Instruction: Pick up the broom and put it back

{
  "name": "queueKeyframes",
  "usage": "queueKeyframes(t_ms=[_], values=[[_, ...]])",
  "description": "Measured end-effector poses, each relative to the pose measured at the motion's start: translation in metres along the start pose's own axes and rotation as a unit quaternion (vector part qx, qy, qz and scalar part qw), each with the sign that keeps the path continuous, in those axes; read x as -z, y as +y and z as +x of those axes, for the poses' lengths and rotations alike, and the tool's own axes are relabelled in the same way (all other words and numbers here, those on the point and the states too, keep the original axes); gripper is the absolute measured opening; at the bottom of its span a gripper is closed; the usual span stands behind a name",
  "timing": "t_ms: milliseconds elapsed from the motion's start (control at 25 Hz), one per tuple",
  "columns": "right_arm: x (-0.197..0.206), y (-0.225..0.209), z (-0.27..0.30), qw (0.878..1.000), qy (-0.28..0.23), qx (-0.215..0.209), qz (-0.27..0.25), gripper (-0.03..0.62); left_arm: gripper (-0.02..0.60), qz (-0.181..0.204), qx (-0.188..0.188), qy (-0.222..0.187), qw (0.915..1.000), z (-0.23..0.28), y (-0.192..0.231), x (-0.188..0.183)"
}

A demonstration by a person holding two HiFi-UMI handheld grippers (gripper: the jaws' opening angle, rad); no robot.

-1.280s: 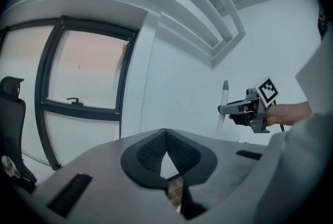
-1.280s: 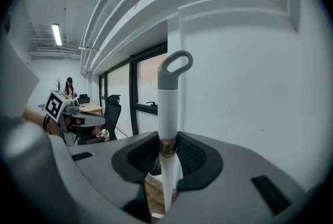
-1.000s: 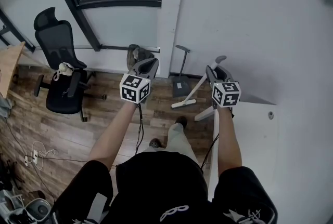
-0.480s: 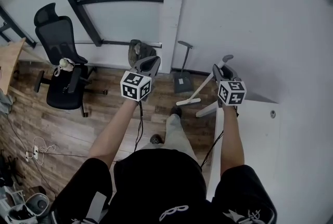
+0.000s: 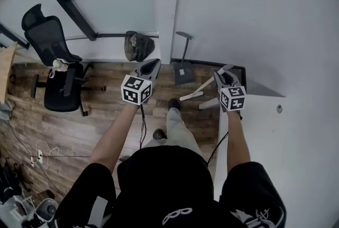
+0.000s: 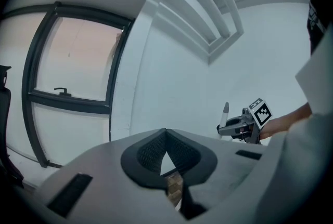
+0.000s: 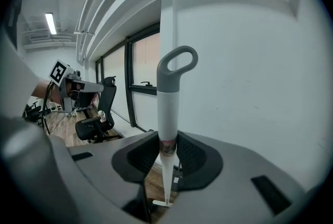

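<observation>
White wall (image 5: 254,20) meets wood floor (image 5: 79,126) here. The right gripper (image 7: 166,151) grips the broom (image 7: 167,108) by its handle, near the dustpan (image 5: 184,72). The left gripper (image 6: 165,158) is closed and empty. Pickup looks done; putting it back is left.

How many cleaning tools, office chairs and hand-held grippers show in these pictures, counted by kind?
Cleaning tools: 2, the white-handled broom with a grey loop end and the grey long-handled dustpan by the wall.
Office chairs: 1, the black office chair.
Grippers: 2, the left gripper and the right gripper.
Total: 5.
</observation>
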State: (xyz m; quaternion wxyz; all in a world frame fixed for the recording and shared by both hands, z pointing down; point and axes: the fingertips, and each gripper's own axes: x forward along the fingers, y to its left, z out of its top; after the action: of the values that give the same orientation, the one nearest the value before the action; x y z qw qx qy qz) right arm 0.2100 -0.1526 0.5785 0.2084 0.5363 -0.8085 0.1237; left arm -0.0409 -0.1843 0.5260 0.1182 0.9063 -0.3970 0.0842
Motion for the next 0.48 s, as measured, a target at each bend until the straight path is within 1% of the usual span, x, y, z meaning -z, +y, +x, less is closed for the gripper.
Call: queueKeyframes(t_ms=[240, 480], values=[[0.027, -0.017, 0.031, 1.000, 0.022, 0.004, 0.002, 0.115, 0.019, -0.011, 0.012, 0.020, 0.9997, 0.033, 0.003, 0.023], [0.046, -0.025, 0.065, 0.999, 0.041, -0.008, -0.006, 0.115, 0.018, -0.016, 0.015, 0.040, 0.9989, 0.058, 0.013, 0.042]])
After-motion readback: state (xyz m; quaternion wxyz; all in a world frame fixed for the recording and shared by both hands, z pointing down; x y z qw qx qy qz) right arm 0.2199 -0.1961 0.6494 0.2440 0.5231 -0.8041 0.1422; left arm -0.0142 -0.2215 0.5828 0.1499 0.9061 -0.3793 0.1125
